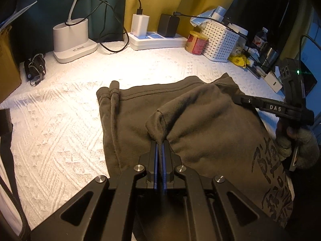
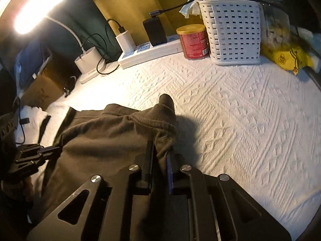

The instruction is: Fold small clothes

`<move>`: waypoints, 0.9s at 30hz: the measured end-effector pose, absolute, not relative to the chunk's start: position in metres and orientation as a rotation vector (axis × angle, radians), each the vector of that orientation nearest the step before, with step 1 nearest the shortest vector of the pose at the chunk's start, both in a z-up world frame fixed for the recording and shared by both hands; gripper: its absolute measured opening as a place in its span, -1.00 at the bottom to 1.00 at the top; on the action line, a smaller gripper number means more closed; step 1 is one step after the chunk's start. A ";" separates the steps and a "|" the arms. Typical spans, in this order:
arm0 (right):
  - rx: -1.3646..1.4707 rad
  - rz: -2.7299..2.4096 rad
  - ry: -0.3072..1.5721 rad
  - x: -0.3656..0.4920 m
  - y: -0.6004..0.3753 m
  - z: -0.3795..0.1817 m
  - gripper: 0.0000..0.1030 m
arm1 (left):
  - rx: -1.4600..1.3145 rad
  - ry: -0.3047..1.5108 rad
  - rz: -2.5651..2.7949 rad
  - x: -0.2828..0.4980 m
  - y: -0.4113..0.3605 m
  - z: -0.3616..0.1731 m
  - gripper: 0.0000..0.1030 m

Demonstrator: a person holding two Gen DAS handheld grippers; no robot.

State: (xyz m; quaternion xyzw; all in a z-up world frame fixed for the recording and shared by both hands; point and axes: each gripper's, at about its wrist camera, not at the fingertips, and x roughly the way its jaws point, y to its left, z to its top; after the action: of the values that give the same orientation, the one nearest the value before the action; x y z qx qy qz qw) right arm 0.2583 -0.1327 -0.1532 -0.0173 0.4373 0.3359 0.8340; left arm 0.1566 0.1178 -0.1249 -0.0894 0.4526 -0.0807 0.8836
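Dark olive-brown garment (image 1: 200, 120) on the white textured bedspread (image 1: 60, 130), a cloth ridge pinched in the clamped left gripper (image 1: 160, 146) and a bunched edge in the right gripper (image 2: 160, 154) — lifted together, probably for folding over.

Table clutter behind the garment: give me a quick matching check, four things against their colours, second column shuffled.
Things:
1. basket
2. tin can
3. garment
4. charger block next to the can

Colours:
A. black
B. white, with a grid of holes
C. dark olive-brown
D. red with a yellow lid

Pairs: 1-B, 2-D, 3-C, 4-A
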 end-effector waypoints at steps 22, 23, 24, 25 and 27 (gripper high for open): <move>-0.035 0.660 0.869 0.255 -0.158 -0.141 0.19 | -0.291 0.959 0.005 0.156 0.152 -0.127 0.52; -0.034 0.656 0.871 0.255 -0.161 -0.141 0.25 | -0.290 0.960 0.002 0.157 0.151 -0.127 0.54; -0.033 0.648 0.874 0.254 -0.164 -0.142 0.25 | -0.289 0.959 -0.001 0.158 0.150 -0.127 0.57; -0.031 0.642 0.876 0.254 -0.167 -0.142 0.25 | -0.287 0.957 -0.002 0.160 0.149 -0.127 0.57; -0.027 0.631 0.882 0.254 -0.172 -0.143 0.26 | -0.294 0.958 -0.015 0.163 0.147 -0.127 0.58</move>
State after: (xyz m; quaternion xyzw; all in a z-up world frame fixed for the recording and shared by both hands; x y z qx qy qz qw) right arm 0.2538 -0.1719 -0.1429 -0.0131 0.4198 0.3001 0.8565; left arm 0.1635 0.1472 -0.1270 -0.1407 0.4593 -0.0070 0.8771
